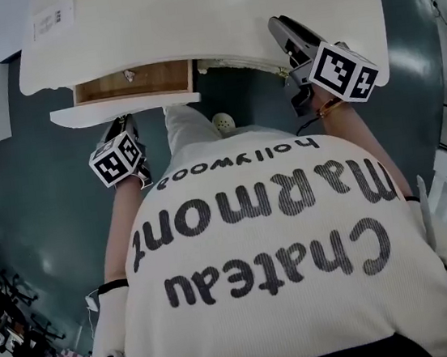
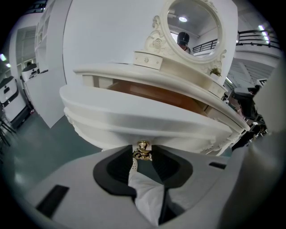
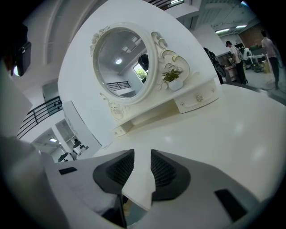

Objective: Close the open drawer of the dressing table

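Observation:
The white dressing table (image 1: 210, 12) has its left drawer (image 1: 133, 82) pulled out, its wooden inside showing behind the white drawer front (image 1: 124, 109). My left gripper (image 1: 124, 123) is right in front of that drawer front. In the left gripper view the curved front (image 2: 143, 118) fills the frame and its gold knob (image 2: 143, 149) sits at the mouth of my left gripper (image 2: 142, 155), whose jaws stand apart around it. My right gripper (image 1: 279, 26) hovers over the table top's right side; its jaws (image 3: 142, 156) stand open with nothing between them.
An oval mirror (image 3: 120, 62) in a carved frame stands at the back of the table, with a small potted plant (image 3: 173, 77) and a low shelf with little drawers (image 3: 199, 97) beside it. The person's leg (image 1: 188, 125) and shoe (image 1: 222, 121) are under the table edge.

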A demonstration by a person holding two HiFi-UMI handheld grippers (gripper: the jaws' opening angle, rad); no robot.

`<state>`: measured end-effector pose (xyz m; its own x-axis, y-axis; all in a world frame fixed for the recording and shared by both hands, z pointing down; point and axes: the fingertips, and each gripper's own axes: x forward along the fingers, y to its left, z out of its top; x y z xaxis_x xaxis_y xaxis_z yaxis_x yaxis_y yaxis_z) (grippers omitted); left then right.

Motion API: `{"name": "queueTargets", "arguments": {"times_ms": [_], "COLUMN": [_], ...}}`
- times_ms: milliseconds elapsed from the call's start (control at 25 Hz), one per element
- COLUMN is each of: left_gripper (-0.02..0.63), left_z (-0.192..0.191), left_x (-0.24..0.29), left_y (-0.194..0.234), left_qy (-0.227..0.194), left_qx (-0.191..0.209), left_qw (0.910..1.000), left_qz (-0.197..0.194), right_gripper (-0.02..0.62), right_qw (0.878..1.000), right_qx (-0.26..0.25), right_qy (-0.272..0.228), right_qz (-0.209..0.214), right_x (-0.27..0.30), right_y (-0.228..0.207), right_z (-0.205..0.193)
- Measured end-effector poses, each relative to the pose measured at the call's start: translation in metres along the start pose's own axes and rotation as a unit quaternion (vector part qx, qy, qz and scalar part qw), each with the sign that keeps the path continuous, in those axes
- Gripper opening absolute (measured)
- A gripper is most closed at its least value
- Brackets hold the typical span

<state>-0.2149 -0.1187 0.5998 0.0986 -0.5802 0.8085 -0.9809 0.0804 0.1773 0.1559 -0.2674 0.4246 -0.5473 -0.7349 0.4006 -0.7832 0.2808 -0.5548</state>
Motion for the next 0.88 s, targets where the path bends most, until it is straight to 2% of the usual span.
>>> {"name": "queueTargets", "arguments": {"times_ms": [400, 880], "left_gripper": [0.137, 0.138], "left_z": [0.005, 0.015], "left_x": [-0.001, 0.006], "left_y": [-0.01, -0.012], "left_qy": [0.002, 0.0], "left_qx": [0.015, 0.032], "left_qw": [0.9996, 0.9993], "left_qz": [-0.026, -0.021], "right_gripper": [0.133, 0.133], "right_qw": [1.0, 1.0], "right_qx": [0.004, 0.001], "right_qy": [-0.012, -0.015], "right_qz": [-0.008, -0.013], "right_x": [-0.005, -0.007], "right_y": [0.004, 0.004], "right_z": [0.008, 0.012]}}
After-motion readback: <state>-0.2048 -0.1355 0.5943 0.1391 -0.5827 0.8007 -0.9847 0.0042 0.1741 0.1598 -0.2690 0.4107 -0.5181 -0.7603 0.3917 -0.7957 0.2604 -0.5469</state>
